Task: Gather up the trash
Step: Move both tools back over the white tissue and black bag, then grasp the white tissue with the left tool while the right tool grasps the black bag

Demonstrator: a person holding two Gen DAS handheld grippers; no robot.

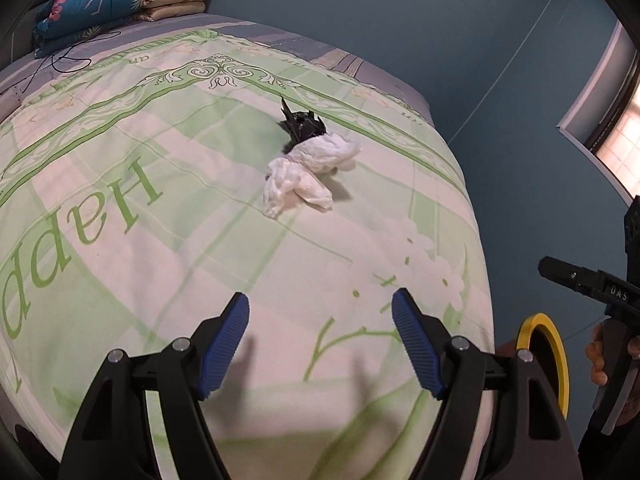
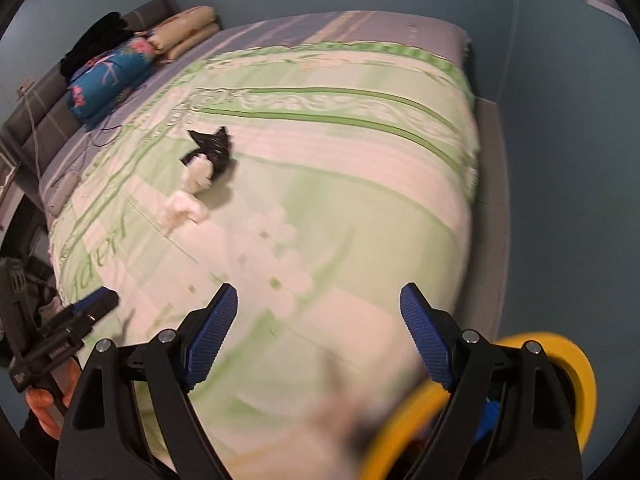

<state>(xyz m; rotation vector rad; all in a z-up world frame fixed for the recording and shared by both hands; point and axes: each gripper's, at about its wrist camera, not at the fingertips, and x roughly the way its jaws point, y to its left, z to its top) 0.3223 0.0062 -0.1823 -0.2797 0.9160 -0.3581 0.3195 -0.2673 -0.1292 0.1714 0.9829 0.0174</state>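
Above the bedspread (image 1: 120, 208), left gripper (image 1: 320, 340) and right gripper (image 2: 318, 332) hold jaws wide apart, empty.

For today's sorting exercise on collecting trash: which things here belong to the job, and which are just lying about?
Belongs to the job:
white crumpled tissues
black plastic scrap
yellow-rimmed bin

Just lying about:
folded floral blankets
black cable
green bedspread

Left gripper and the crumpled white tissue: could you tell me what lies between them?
Only bare bedspread; the left wrist view shows nothing between the left gripper and the tissue.
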